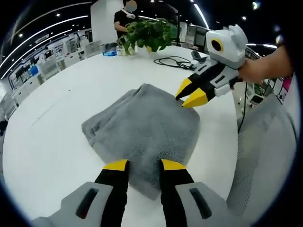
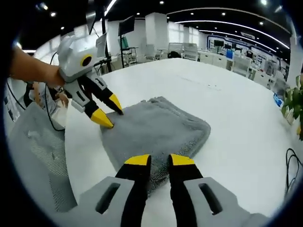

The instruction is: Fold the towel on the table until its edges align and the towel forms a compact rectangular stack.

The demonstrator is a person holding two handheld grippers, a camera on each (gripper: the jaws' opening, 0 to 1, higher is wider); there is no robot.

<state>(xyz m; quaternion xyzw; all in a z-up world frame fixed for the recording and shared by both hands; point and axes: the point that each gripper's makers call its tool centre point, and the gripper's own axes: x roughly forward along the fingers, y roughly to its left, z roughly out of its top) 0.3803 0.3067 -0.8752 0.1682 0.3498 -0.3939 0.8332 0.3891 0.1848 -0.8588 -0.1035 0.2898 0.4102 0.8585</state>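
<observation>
Two grippers work over the broad white round counter (image 1: 57,142), where the grey fluffy towel (image 1: 142,127) lies already folded into a lumpy rectangle near the edge. The left gripper (image 1: 144,165) hovers at one end, the right gripper (image 2: 158,161) at the other, jaws of both narrowly parted, seemingly empty. Square the uneven corners, pressing layers flat, before stopping.

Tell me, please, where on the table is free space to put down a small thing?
The white table is bare between the grey towel and its curved edge, and again beyond the towel toward the potted plant. In the right gripper view, the far half is open too. Crowded spots: around the plant, the black cable, and the towel, where both hand-held grippers work.
</observation>
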